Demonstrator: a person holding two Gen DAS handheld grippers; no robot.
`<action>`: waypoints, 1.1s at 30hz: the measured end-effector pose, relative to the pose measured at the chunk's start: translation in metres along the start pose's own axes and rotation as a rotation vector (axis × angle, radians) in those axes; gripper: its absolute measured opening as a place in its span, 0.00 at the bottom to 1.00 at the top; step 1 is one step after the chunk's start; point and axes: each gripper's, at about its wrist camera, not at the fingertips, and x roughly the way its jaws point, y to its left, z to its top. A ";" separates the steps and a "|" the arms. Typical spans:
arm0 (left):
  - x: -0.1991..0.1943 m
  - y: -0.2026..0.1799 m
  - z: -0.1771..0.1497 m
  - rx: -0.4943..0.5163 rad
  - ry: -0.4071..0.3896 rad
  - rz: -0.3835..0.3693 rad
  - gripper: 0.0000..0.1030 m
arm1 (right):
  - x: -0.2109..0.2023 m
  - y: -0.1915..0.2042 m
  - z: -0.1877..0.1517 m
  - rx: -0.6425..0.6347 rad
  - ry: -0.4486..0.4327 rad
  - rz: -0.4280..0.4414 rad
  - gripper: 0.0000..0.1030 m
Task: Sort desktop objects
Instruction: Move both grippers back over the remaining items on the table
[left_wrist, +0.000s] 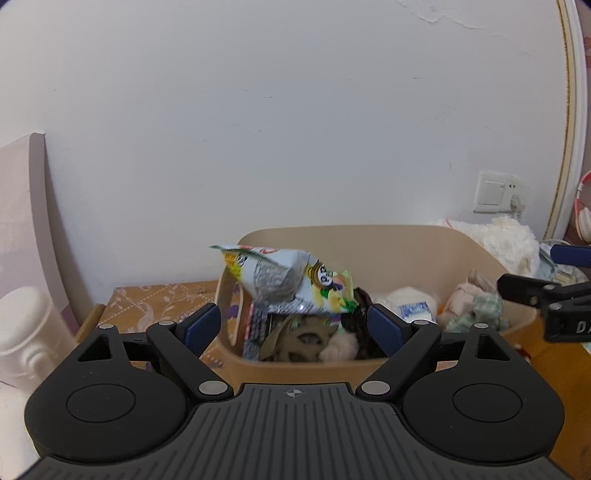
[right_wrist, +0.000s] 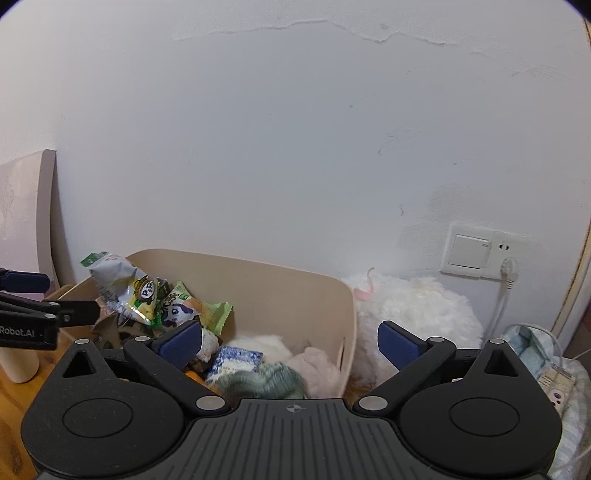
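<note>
Both grippers' jaws gape empty before the bin (left_wrist: 461, 254), whose snack bag (left_wrist: 291, 280) hides items beneath.

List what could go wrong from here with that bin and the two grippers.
1. The snack packet sits high on the pile at the beige bin's end, poking above the rim; it may slide out.
2. The bin is heaped with packets and soft items, so more additions could spill.
3. The open left gripper and open right gripper hover close together at the bin and could bump.
</note>
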 end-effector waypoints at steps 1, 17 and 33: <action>-0.005 0.002 -0.002 0.007 0.002 -0.004 0.86 | -0.006 -0.001 -0.002 -0.005 -0.002 -0.004 1.00; -0.017 -0.006 -0.078 0.243 0.131 -0.103 0.86 | -0.039 -0.009 -0.075 -0.015 0.184 -0.073 1.00; 0.025 -0.022 -0.109 0.314 0.206 -0.130 0.86 | -0.009 -0.013 -0.104 0.094 0.267 -0.061 1.00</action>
